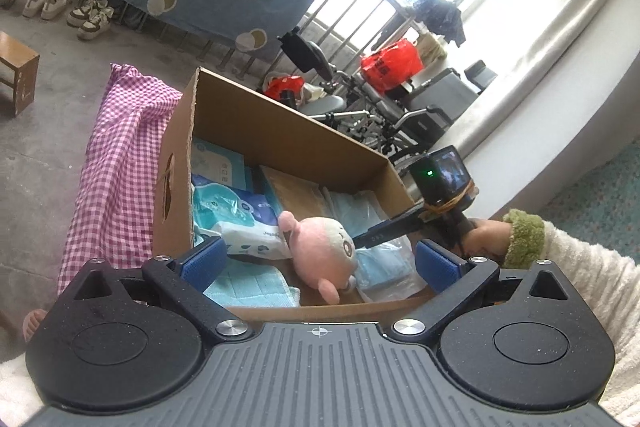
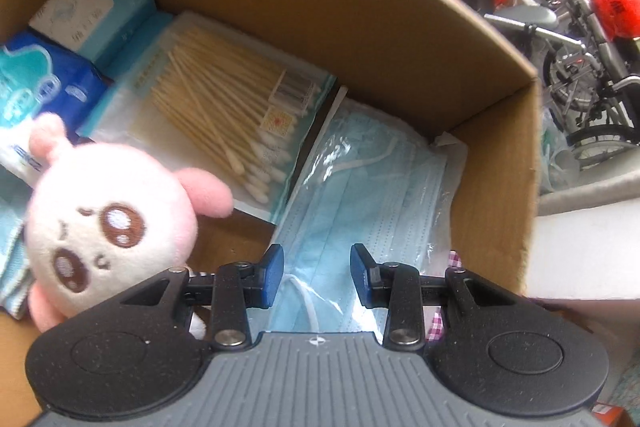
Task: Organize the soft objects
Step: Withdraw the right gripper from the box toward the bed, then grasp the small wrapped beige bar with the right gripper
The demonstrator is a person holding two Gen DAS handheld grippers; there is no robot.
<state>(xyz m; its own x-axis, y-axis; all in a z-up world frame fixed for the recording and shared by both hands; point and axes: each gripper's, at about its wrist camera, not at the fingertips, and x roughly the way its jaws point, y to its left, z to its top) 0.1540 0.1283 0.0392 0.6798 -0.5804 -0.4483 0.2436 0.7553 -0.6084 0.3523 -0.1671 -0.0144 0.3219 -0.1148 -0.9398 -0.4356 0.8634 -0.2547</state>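
- My left tool (image 1: 320,261) hovers at the near rim of the open brown cardboard box (image 1: 280,123), its blue pads spread wide and holding nothing.
- My right tool (image 2: 316,277) sits inside the box over the clear pack of pale blue face masks (image 2: 372,179), its pads apart with nothing between them; seen from the left wrist, its black fingers (image 1: 384,233) reach in from the right beside the toy's face.
- The round pink-and-white plush toy with brown embroidered eyes (image 2: 108,223) lies in the near part of the box, just left of the right tool.
- Beyond it lies a clear bag of wooden-stemmed cotton swabs (image 2: 216,99), with blue and teal tissue packs (image 2: 48,83) along the left wall.
- A folded light blue cloth (image 1: 256,287) lies at the box's near left corner.
- A pink-and-white checked cloth (image 1: 120,163) drapes just outside the box's left wall.
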